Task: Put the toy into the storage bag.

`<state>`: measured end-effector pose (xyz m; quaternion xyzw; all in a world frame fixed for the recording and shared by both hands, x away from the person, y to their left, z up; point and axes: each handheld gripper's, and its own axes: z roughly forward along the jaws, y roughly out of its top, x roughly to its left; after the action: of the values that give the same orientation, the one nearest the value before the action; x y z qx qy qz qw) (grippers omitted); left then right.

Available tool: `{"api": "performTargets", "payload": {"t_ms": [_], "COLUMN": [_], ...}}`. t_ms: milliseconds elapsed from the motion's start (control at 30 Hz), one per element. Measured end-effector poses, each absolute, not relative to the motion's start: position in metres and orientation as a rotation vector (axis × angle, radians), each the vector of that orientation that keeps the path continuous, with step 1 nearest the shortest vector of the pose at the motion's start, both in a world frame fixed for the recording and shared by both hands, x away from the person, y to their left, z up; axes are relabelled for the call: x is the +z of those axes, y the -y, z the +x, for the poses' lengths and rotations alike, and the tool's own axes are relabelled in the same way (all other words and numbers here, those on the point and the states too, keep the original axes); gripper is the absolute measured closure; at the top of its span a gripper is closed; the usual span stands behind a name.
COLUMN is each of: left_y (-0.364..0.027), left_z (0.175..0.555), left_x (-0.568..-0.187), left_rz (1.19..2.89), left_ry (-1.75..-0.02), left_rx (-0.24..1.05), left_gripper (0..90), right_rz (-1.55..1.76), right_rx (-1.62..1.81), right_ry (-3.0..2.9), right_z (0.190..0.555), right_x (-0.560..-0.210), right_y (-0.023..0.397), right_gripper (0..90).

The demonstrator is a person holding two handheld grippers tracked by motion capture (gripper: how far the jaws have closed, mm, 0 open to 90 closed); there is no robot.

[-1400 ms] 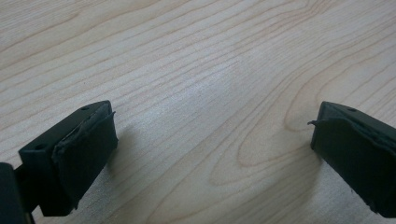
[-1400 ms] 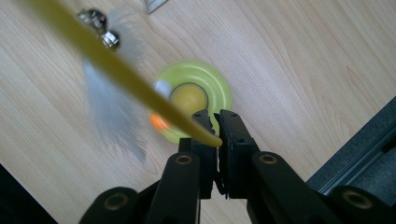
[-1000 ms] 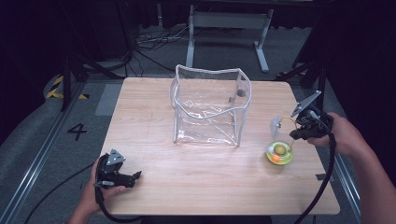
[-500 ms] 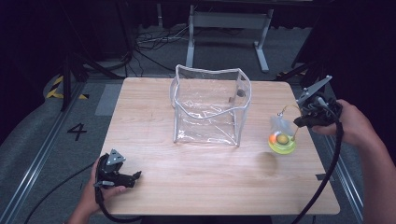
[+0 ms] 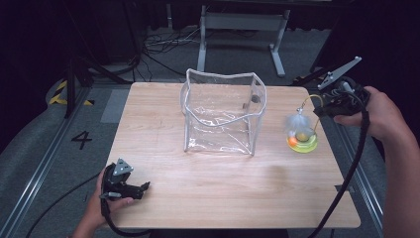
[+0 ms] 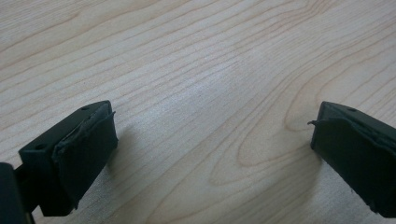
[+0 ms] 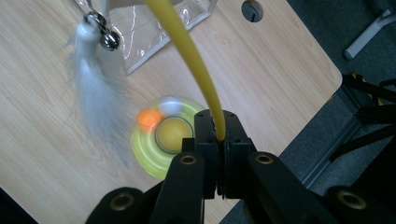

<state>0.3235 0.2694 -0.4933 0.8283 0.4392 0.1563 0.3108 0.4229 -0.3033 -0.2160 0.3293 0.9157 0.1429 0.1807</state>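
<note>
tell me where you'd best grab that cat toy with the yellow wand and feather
By the yellow wand, about where the right gripper is shut on it, coming from above. The wand is a thin arching stem that fits between the jaws, while the round green base is wide and low, and the feather is soft and dangles.

the round toy (image 7: 164, 136) is blurred in the right gripper view, its near rim hidden behind the jaws. the yellow wand (image 7: 189, 51) and clear bag (image 7: 149, 28) are cut off at the top edge.
</note>
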Motion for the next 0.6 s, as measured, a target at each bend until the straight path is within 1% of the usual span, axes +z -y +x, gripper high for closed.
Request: {"api": "performTargets", "payload": {"t_ms": [600], "left_y": [-0.269], "left_z": [0.323], "left_x": [-0.493], "left_rz": [2.187], "left_ry": [-1.159], "left_rx": [0.413], "left_gripper": [0.7], "right_rz": [0.904], "right_rx": [0.431], "right_ry": [-2.538], "right_z": [0.434], "right_x": [-0.179], "right_y": [0.294], "right_gripper": [88.3]}}
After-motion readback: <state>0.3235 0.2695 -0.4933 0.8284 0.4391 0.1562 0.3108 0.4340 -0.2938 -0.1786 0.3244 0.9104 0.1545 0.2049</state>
